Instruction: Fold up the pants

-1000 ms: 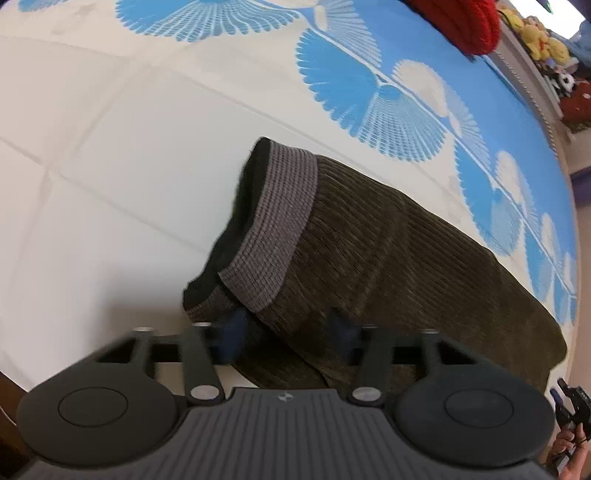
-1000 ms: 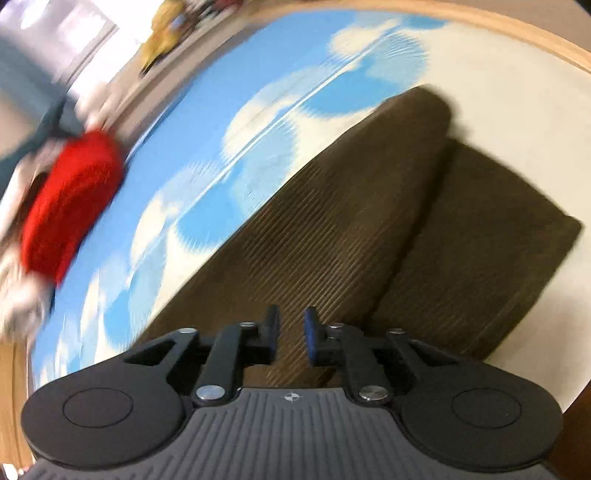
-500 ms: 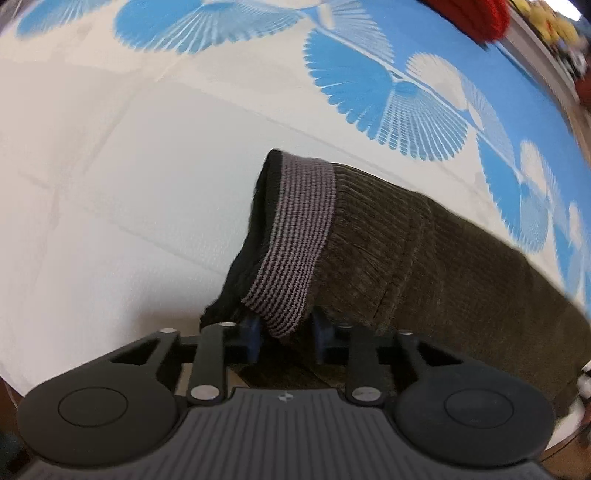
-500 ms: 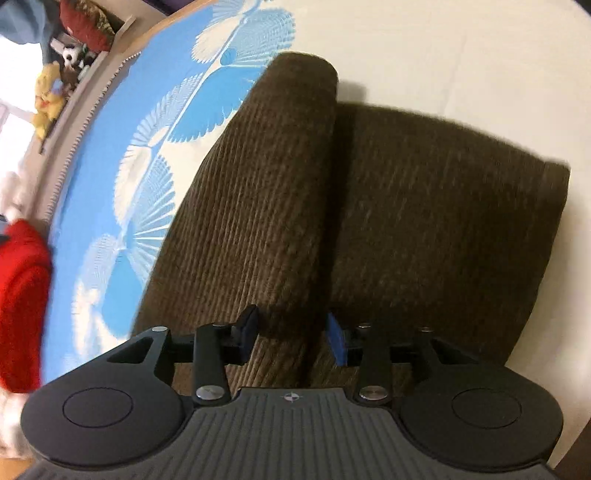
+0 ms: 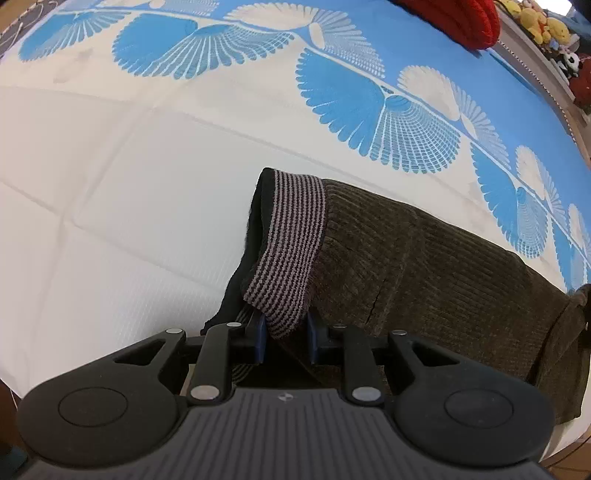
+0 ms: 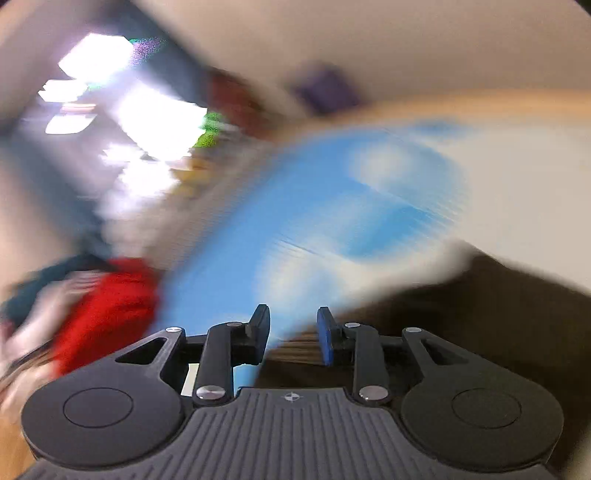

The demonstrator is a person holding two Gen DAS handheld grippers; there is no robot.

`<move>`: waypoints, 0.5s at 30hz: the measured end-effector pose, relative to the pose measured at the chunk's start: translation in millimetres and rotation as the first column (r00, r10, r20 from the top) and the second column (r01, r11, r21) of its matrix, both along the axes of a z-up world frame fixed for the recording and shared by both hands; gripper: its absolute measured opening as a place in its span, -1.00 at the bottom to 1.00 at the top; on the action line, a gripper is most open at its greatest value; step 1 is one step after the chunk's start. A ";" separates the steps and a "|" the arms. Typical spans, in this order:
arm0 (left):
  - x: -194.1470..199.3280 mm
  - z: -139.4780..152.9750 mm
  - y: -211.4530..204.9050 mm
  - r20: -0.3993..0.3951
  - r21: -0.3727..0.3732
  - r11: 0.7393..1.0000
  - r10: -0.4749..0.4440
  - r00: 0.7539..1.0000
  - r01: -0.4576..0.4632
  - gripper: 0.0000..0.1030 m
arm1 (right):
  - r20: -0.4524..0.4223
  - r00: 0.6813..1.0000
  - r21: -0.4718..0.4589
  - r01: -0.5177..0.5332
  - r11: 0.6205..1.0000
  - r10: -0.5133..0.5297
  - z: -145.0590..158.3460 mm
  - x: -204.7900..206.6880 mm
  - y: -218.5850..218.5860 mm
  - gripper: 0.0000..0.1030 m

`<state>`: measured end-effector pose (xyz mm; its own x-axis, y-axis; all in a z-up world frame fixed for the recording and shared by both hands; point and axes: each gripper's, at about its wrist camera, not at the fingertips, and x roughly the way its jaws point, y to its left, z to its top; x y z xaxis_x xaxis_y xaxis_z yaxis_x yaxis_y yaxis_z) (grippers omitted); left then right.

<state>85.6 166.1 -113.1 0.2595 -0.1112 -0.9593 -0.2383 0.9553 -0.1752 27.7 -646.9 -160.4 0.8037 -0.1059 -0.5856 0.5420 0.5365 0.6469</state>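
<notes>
- underneath, a bed cover (image 5: 122, 206) fills the left wrist view: quilted white near the camera, with creases crossing it in a grid.
- farther back the cover turns blue, printed with a row of white and blue fan shapes (image 5: 384, 107).
- brown corduroy pants (image 5: 443, 266) lie on the white part, running from the middle of the view off to the right.
- their striped grey waistband (image 5: 291, 251) stands up at the left end, with black lining showing beside it.
- the left gripper (image 5: 284, 339) is closed on the lower edge of the waistband, a blue pad on each side of the cloth.
- a red knit thing (image 5: 458, 18) sits on the blue part at the far edge.
- behind it, stuffed toys (image 5: 535, 22) line a ledge at the top right.
- the right wrist view is heavily smeared; the blue print and the white cover show only as streaks.
- the right gripper (image 6: 293, 334) has its jaws parted with nothing between them.
- brown cloth, probably the pants, shows dark at the lower right of that view, under and beyond the right finger.
- a red blur sits at the left of that view, with bright windows (image 6: 122, 99) above it.
- a wooden rim (image 6: 480, 99) curves past the far edge of the cover.
</notes>
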 end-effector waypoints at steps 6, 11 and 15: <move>1.3 -2.8 -5.3 -0.010 0.033 0.999 -0.026 1.000 0.026 -0.52 | -0.090 0.986 0.165 -0.125 0.978 0.141 -30.6 15.5 21.4 -0.32; 4.1 -4.8 -3.0 -0.020 0.024 0.999 -0.024 1.000 0.024 -0.51 | -0.111 0.983 0.307 -0.109 0.946 0.149 -48.8 36.0 37.1 0.05; 5.5 -5.7 -5.8 -0.025 0.035 0.999 -0.030 0.999 0.030 -0.51 | -0.180 0.984 0.336 0.060 0.940 0.002 -63.7 43.5 28.1 0.07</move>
